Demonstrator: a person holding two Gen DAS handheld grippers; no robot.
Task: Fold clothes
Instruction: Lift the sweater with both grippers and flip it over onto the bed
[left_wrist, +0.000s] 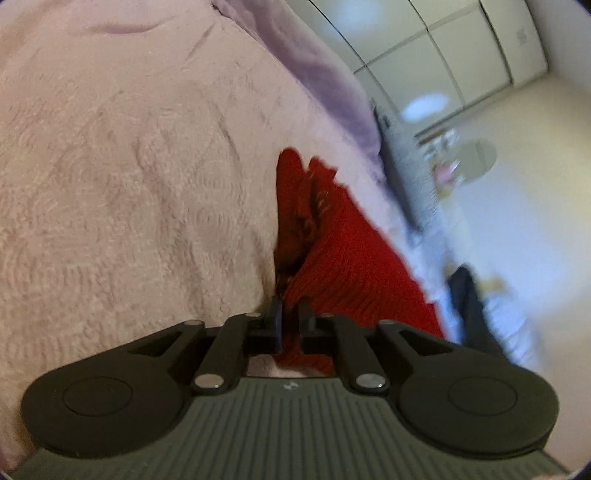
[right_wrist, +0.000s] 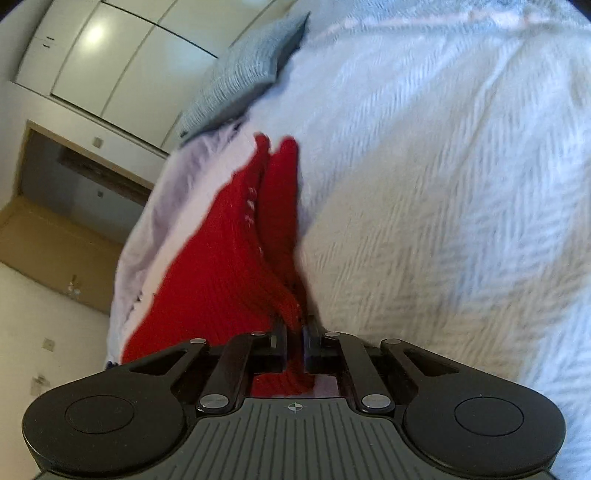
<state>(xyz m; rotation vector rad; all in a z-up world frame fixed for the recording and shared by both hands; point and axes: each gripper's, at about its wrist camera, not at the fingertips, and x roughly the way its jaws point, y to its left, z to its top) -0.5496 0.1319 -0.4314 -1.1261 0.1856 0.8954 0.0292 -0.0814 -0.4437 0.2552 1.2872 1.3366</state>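
Both grippers are yours to read first: your left gripper (left_wrist: 290, 308) has its jaws drawn narrow with an edge of the red knit garment (left_wrist: 343, 254) between them, and your right gripper (right_wrist: 294, 332) is pinched nearly closed on another edge of the same garment (right_wrist: 221, 266).

Working down from the biggest thing, the bed cover (right_wrist: 424, 192) fills most of both views, textured and pale (pinkish in the left view, bluish-white in the right, likely just the cameras). A lilac sheet (left_wrist: 325, 62) shows along its far edge, and a grey-blue pillow (right_wrist: 243, 77) sits at the far left of the right view. Wardrobe doors (right_wrist: 110, 62) stand beyond.

The red garment lies near you on the cover, bunched into two raised ridges running away from each gripper.

My read: you're early. You have two edges in hand, but no flat, finished fold is visible yet; the doubling-over and smoothing remain.
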